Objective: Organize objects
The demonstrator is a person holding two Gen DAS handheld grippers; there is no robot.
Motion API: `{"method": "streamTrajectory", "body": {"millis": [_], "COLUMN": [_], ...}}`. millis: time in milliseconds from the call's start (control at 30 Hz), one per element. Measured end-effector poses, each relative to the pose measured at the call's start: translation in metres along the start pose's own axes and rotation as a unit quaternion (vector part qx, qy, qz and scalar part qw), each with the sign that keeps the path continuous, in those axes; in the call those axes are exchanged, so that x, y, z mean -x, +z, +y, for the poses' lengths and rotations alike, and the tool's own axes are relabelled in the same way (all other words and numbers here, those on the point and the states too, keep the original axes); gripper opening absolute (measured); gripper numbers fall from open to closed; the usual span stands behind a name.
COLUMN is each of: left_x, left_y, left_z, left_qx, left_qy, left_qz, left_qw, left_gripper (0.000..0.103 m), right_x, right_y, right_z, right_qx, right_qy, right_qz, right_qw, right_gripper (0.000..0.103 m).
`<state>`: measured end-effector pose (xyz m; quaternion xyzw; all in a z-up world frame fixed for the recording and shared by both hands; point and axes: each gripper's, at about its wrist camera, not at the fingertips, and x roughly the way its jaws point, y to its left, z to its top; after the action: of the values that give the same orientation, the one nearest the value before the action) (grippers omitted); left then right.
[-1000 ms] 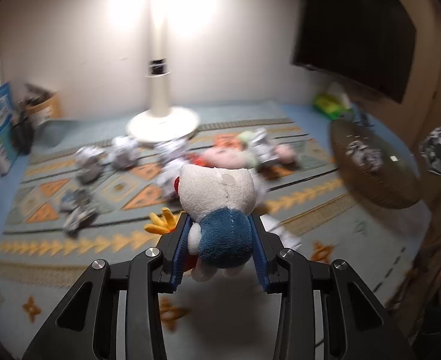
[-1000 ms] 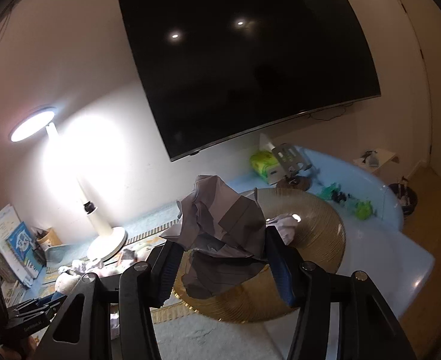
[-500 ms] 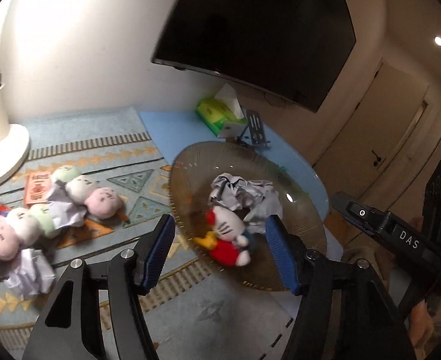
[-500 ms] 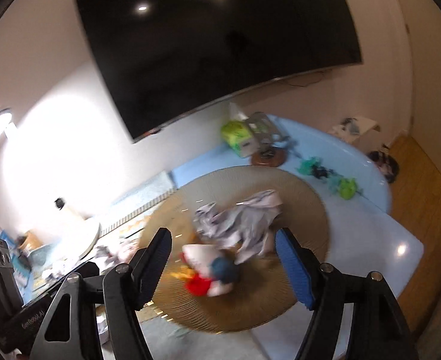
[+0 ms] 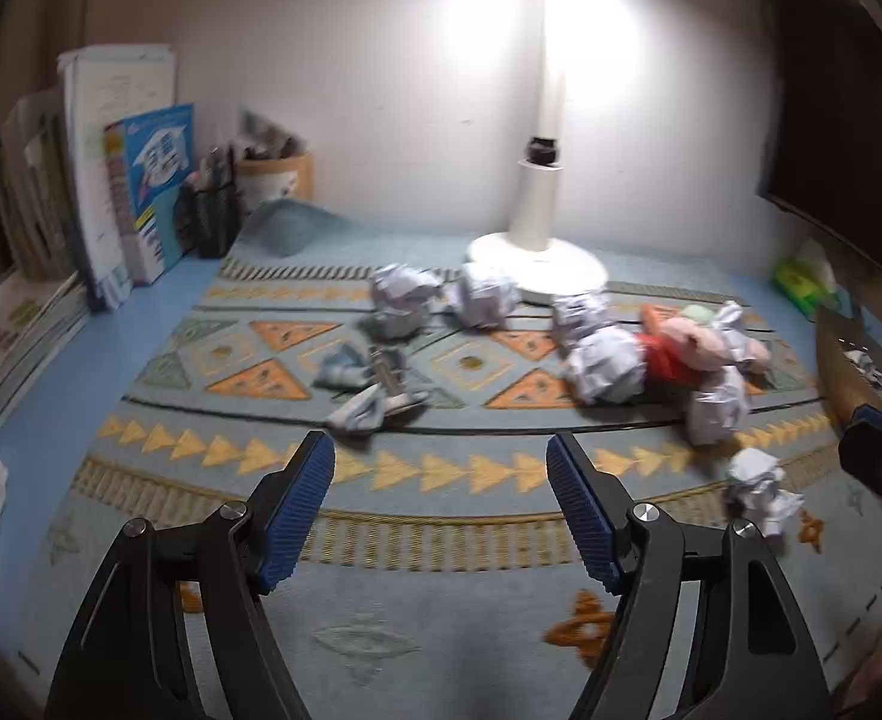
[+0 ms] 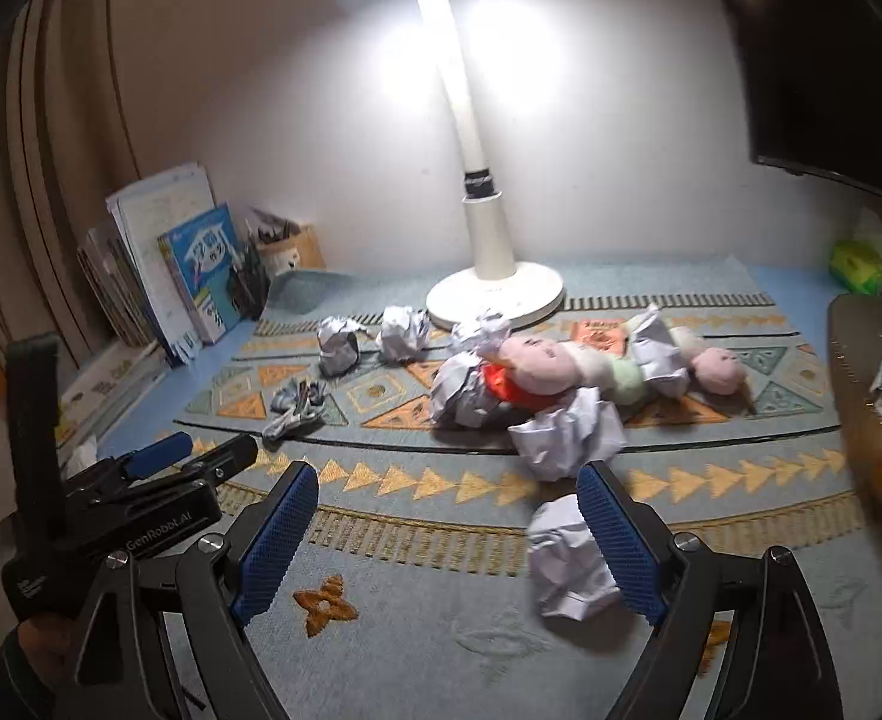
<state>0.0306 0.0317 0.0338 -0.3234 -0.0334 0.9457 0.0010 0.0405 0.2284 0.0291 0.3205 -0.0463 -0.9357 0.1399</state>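
Right wrist view: right tongs (image 6: 447, 540) are opening, empty, nearing a paper ball (image 6: 567, 564) on the near bench mat (image 6: 417, 648). Left tongs (image 5: 438, 510) are opening, empty. Next: straddle the ball, then close.
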Motion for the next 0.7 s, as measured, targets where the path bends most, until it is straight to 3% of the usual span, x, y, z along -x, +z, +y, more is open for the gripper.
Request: {"method": "streamTrajectory", "body": {"millis": [100,167,233,300,433,700], "left_x": [-0.01,-0.023,-0.022,-0.025,-0.029,-0.032], "left_y": [-0.01,-0.014,-0.015,-0.015,-0.015,-0.017], "left_z": [0.021,0.021,0.019,0.015,0.019,0.029], "left_qx": [0.046,0.059,0.056,0.051,0.054,0.078], "left_qy": [-0.009,-0.009,-0.015,-0.018,-0.035,-0.042], "left_qz": [0.002,0.035,0.029,0.03,0.037,0.041], "left_qw": [0.9989,0.9976,0.9979,0.9981,0.9972,0.9952], "left_gripper": [0.073,0.075,0.075,0.084,0.087,0.087], "right_x": [-0.023,-0.027,-0.024,-0.027,-0.033,-0.034], "right_y": [-0.013,-0.012,-0.013,-0.014,-0.013,-0.013], "right_z": [0.006,0.006,0.009,0.013,0.02,0.016], "right_qx": [-0.008,-0.003,0.002,0.013,0.036,0.024], "right_qy": [0.005,-0.02,-0.03,-0.043,-0.051,-0.059], "right_qz": [0.025,0.031,0.015,0.02,0.033,0.036], "right_qw": [1.0,0.999,0.999,0.999,0.997,0.997], "right_gripper": [0.087,0.087,0.094,0.099,0.099,0.099]}}
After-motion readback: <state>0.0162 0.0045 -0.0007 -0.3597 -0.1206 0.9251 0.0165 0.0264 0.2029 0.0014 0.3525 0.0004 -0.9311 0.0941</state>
